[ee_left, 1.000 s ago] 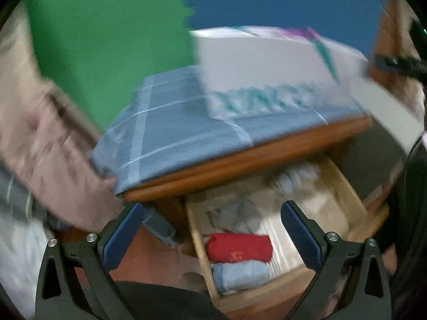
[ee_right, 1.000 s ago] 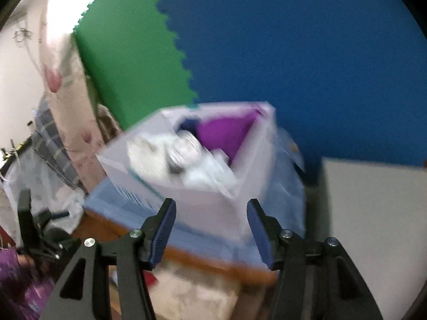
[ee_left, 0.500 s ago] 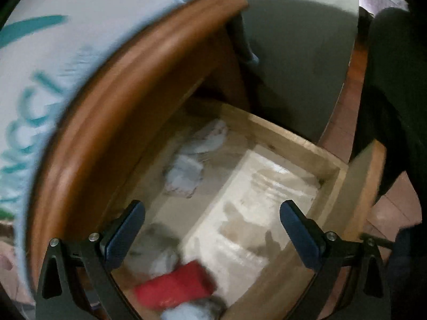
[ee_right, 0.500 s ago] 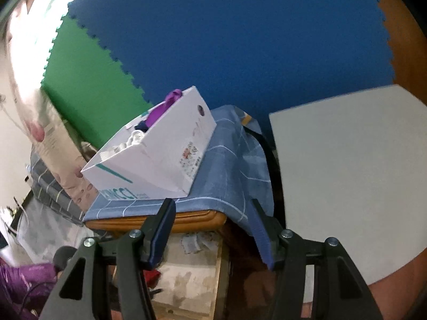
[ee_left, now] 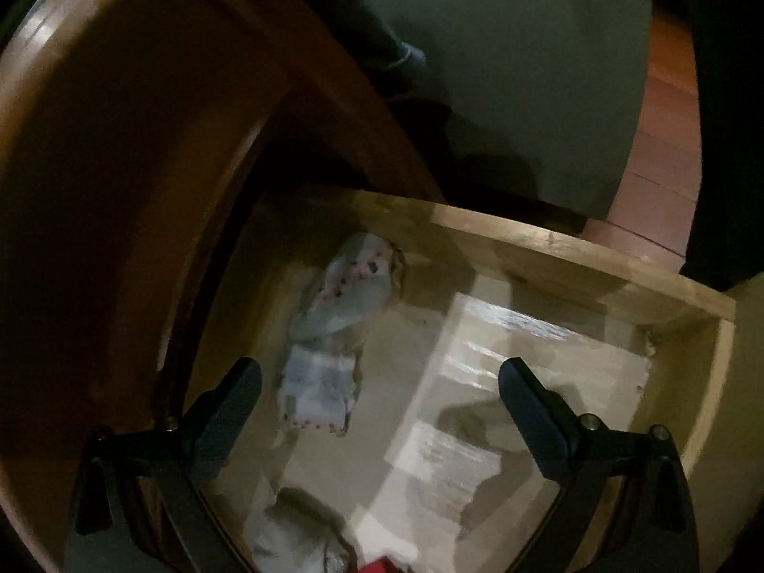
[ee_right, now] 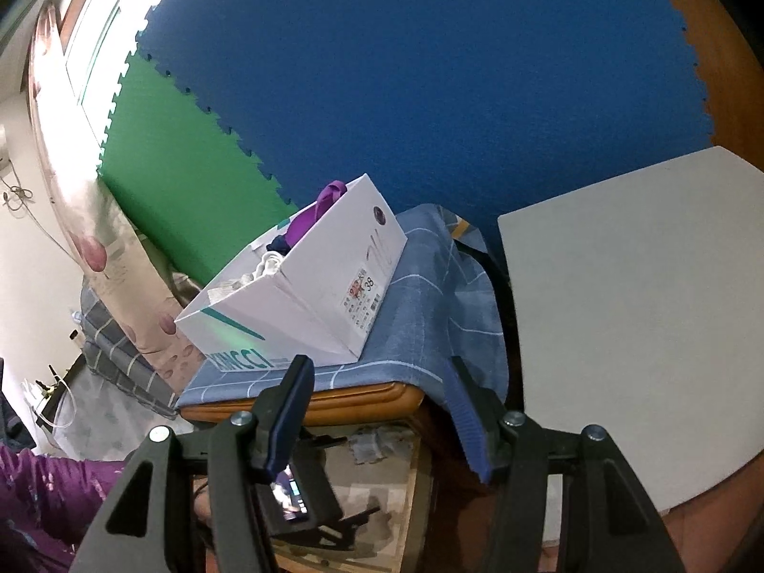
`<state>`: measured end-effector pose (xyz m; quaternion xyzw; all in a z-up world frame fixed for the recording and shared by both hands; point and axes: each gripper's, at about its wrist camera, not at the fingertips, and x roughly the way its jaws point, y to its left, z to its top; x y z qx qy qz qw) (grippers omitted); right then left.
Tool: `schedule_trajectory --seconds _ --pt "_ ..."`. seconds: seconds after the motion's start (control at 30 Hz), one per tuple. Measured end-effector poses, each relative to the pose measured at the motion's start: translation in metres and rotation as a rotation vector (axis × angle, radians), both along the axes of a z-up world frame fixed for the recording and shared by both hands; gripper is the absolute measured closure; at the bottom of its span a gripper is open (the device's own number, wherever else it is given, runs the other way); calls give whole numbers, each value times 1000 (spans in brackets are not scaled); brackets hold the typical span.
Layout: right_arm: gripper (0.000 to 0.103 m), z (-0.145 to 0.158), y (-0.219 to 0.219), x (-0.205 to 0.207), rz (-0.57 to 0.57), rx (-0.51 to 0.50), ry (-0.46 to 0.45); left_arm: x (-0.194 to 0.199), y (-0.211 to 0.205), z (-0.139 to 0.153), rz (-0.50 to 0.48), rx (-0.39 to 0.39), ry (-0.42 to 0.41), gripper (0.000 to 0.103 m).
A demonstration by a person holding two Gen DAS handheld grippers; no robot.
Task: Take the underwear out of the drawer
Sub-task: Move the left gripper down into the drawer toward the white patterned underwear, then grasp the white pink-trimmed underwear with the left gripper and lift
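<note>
The left gripper (ee_left: 379,418), jaws spread and empty, is reaching into the open drawer (ee_left: 563,250); pale folded underwear (ee_left: 329,334) is lying far-left inside. Next, probably, closing on it. The right gripper (ee_right: 377,418) is hovering spread.

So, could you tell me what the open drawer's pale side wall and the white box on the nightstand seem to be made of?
The drawer's pale side wall looks like unfinished light wood: matte, with faint grain. The white box appears to be smooth cardboard, given its folded edges, printed lettering and stuck-on label.
</note>
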<state>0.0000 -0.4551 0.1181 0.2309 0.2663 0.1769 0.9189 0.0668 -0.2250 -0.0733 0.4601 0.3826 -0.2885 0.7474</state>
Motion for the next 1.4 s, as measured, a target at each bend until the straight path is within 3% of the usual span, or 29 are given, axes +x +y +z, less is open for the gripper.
schedule_trajectory --seconds 0.03,0.13,0.3,0.37,0.43,0.5,0.67,0.8,0.97,1.17,1.3,1.4 --pt "45 0 -1 -1 1 5 -1 3 1 -3 3 0 8 10" --pt "45 -2 -6 -2 2 29 -4 -3 0 -15 -66 19 -12 11" --pt "44 -3 -10 -4 3 50 -9 -10 5 -28 -113 20 -155 12" --pt "44 -3 -10 -4 5 54 -9 -11 9 -34 -109 9 -184 10" --pt "44 -3 -10 -4 4 56 -10 -12 12 -44 -109 32 -208 0" --pt "44 -3 -10 -4 6 59 -10 -12 15 -53 -99 51 -232 0" --pt "43 -4 -11 -3 10 66 -8 -7 16 -61 -46 0 -292 0" --pt "43 -4 -12 -3 6 72 -7 1 23 -61 36 -49 -280 0" --pt "42 -5 -14 -4 1 88 -8 2 29 -72 36 -49 -410 0" --pt "42 -6 -14 -5 -1 81 -7 4 41 -75 42 -103 -405 0" --pt "42 -6 -15 -5 -9 88 -6 27 52 -77 132 -162 -292 0" --pt "42 -6 -15 -5 -11 83 -6 29 54 -79 129 -175 -305 0"
